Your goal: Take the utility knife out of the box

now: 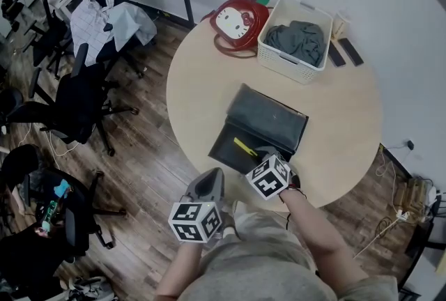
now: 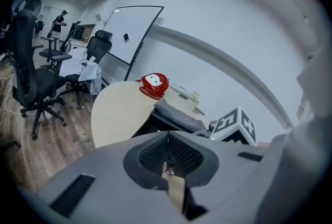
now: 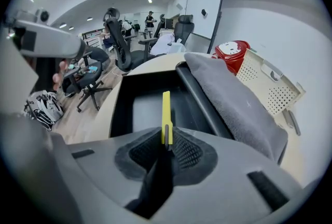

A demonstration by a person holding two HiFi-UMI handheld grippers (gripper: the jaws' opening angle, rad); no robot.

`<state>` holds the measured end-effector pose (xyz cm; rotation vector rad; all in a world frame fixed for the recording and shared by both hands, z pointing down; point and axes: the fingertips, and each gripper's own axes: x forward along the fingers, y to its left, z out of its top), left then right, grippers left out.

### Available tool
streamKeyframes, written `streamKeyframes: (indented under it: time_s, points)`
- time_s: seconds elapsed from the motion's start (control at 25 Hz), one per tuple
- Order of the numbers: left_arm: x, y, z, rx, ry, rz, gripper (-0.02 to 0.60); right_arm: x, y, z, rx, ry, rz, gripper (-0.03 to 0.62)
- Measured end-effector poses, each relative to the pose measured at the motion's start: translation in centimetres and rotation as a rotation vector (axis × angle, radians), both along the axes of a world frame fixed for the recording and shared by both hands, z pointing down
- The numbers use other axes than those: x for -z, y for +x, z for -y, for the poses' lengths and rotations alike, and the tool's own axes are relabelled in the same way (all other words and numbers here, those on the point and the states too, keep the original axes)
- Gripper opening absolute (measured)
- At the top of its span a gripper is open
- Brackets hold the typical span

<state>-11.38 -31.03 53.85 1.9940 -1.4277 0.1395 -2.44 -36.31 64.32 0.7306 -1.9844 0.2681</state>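
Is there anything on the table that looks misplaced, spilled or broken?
Nothing stands out. The box sits open on the table, and the jaws of the right gripper hold the utility knife inside it.

Buries the near end of the slim yellow plastic utility knife (image 3: 166, 111) between the pads of the right gripper (image 3: 166, 144), leaving only the far end ahead of the jaws. Blocks the near wall of the open black rectangular box (image 3: 122, 114) beneath those jaws. Far beyond the jaws of the left gripper (image 2: 167, 140), renders a standing person (image 2: 58, 23) too small to make out.
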Motion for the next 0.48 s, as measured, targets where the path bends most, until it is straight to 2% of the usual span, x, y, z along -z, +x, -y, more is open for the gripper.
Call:
streamKeyframes:
  time_s: [0.48]
  points:
    - [1.8,0.7,-3.8,-0.012,0.054,0.007,0.003,8.0,0.0,-4.2,-0.094,0.193,0.222,0.052]
